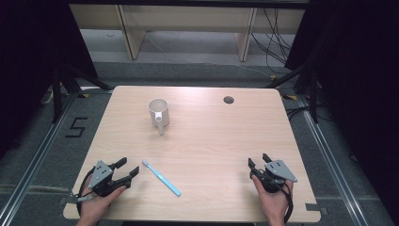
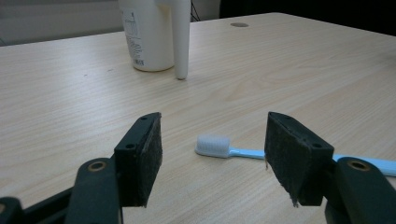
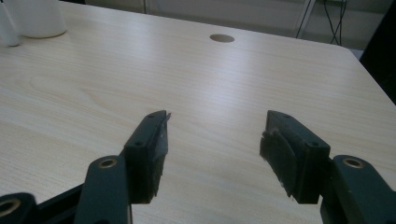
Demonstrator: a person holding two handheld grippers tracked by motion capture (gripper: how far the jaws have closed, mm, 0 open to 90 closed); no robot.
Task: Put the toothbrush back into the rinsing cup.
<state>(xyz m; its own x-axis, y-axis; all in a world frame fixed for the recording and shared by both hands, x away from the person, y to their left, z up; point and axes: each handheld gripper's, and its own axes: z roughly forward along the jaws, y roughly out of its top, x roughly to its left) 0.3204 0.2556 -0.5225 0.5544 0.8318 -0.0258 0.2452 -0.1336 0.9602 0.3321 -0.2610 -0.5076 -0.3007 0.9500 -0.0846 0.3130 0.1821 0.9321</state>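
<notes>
— What do we have nearest our left side?

— We see a toothbrush (image 1: 161,177) with a light blue handle and white bristles, lying flat on the wooden table (image 1: 221,141). Its head points toward the far edge, its handle runs back toward us and to the right.

— And farther off?

— We find a cream mug (image 1: 158,113) standing upright, well apart from the brush, its handle turned toward us.
</notes>
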